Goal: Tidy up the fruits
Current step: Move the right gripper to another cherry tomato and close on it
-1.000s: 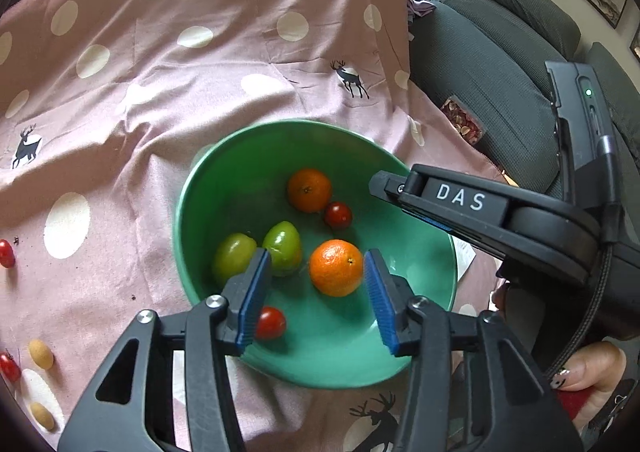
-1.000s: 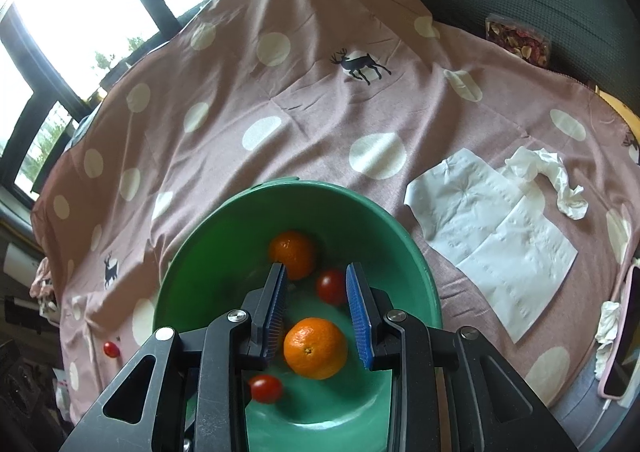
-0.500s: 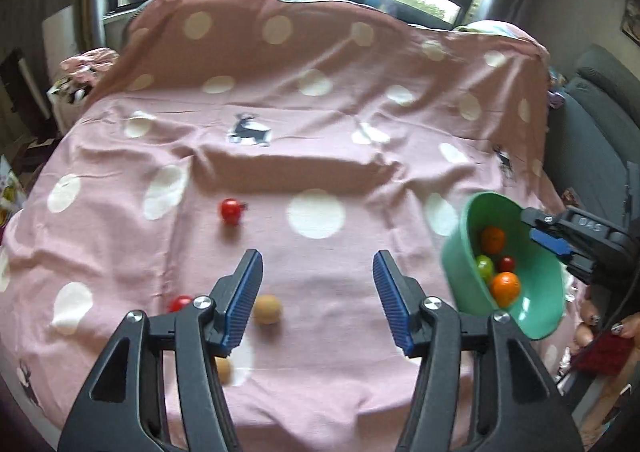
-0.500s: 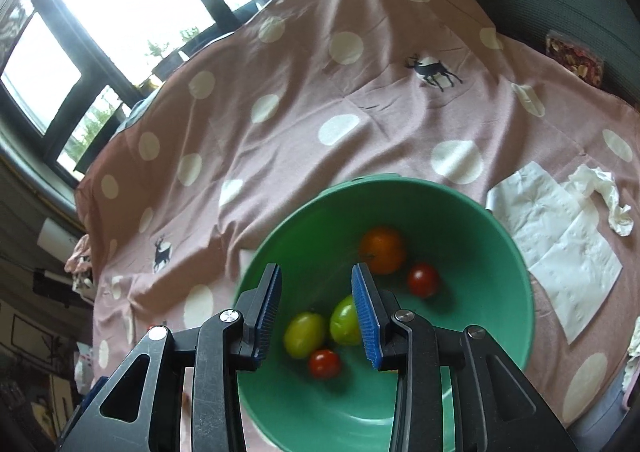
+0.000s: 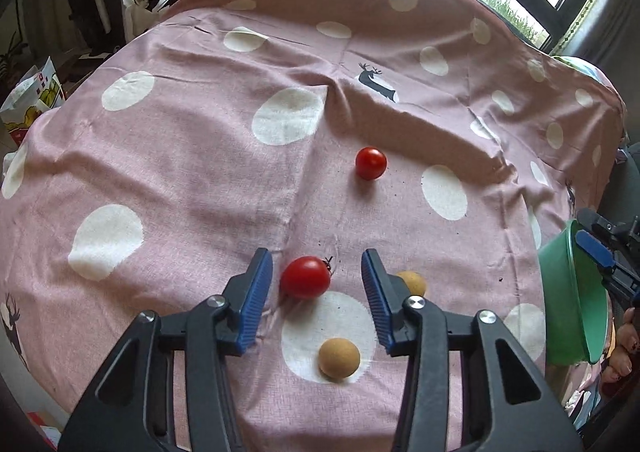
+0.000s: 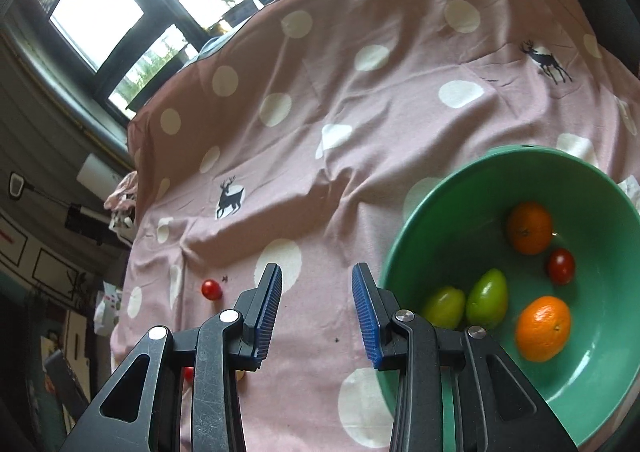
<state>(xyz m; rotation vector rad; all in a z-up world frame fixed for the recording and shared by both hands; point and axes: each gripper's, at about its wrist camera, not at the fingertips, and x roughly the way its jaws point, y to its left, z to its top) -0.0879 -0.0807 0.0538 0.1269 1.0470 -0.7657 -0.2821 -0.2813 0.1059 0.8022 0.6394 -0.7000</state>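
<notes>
A pink cloth (image 5: 200,155) with white dots and small black deer prints fills most of both views, with dark-framed windows (image 6: 96,7) along the top of the right wrist view. In that view a green bowl (image 6: 460,187) takes up the lower right of the frame, its rim near the right gripper's right-hand pad, though I cannot tell whether they touch; in the left wrist view the same bowl shows only as a tilted sliver at the right edge. Inside it lie two oranges (image 6: 543,327), one near the lower right and one higher up, two green tomatoes (image 6: 487,299) side by side at the bowl's lower left, and a cherry tomato (image 6: 561,266) between the oranges. The left gripper (image 5: 317,280) sits at the bottom centre of its frame, its blue pads apart and closing, with a red tomato (image 5: 305,277) lying on the cloth between them, touched by neither pad. The right gripper (image 6: 317,304) is at the bottom centre of its frame, fingers apart with only cloth between them. A second red tomato (image 5: 371,163) lies above the centre of the left wrist view, well apart from the first. Two small tan round fruits (image 5: 339,357) lie on the cloth low in that frame, one on a white dot below the gripper's gap and one partly hidden behind its right-hand pad.
</notes>
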